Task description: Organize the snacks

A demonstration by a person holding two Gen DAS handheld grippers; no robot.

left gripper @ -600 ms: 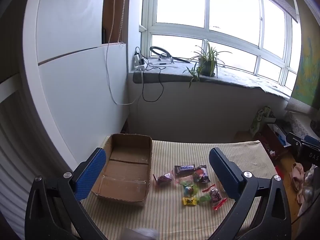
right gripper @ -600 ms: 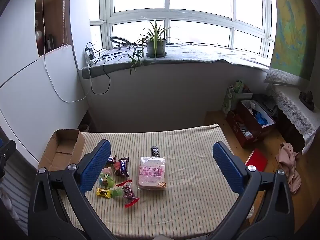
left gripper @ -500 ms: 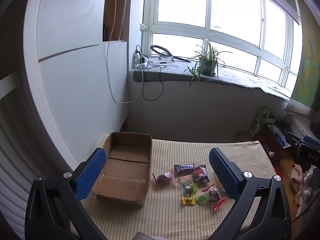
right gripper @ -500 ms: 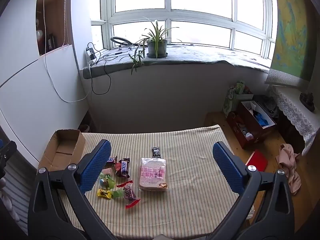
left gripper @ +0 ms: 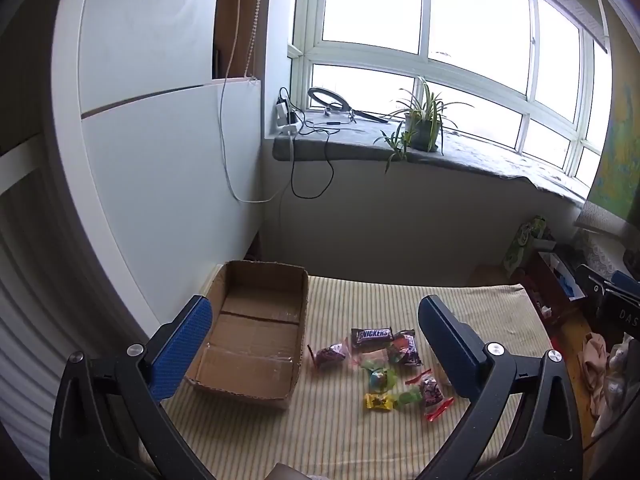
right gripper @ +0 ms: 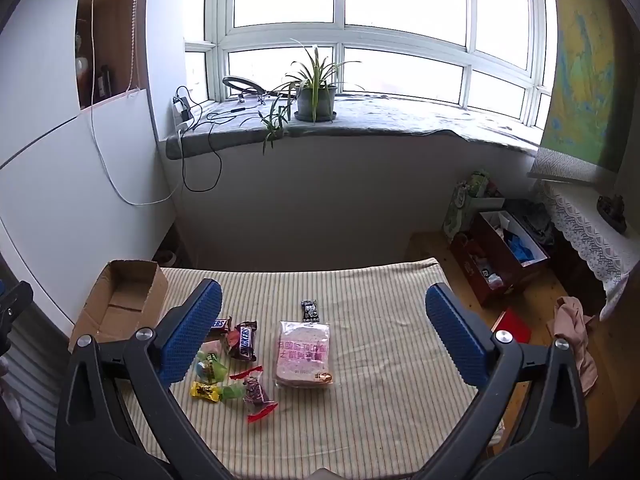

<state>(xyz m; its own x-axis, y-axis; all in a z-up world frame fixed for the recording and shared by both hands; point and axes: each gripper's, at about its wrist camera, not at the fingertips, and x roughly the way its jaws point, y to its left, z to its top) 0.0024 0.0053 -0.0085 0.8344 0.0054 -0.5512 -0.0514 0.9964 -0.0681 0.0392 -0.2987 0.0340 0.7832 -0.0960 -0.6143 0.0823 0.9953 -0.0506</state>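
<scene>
1. Snacks: a loose cluster of small wrapped sweets lies on the striped counter (right gripper: 380, 420), just right of the box (left gripper: 256, 344). It includes a Snickers bar (left gripper: 371, 334), a second dark bar (right gripper: 244, 340), a yellow sweet (left gripper: 378, 402), green sweets (left gripper: 380, 378) and a red-ended sweet (right gripper: 258, 396). A flat bread pack (right gripper: 304, 354) lies just beside the cluster, with a small dark packet (right gripper: 310, 312) at its far edge.
2. Box: open, cardboard, nothing visible inside. No snack is sorted yet, by my judgement.
3. Left tongs (left gripper: 316, 344): spread wide, pinching nothing, above the box edge and the cluster.
4. Right tongs (right gripper: 322, 336): spread wide, pinching nothing, above the bread pack.
5. Risk, crowding: the sweets touch or overlap. Tongs closing on one are likely to catch a neighbour's twisted end and drag or flick it across the counter.
6. Risk, slip: the wrappers look glossy and the sweets small. A shallow pinch may let one squirt out before it reaches the box.
7. Risk, bread pack: it is soft and flat. A hard pinch may crush the slices; an edge grip may let it sag and swing into the sweets.
8. Risk, box: it looks light and sits at the counter's left edge, by the wall. A knock from the left tongs could shift it or tip it off.
9. Risk, cloth: the covering shows wrinkles. Low tongs may snag it and pull everything along.
</scene>
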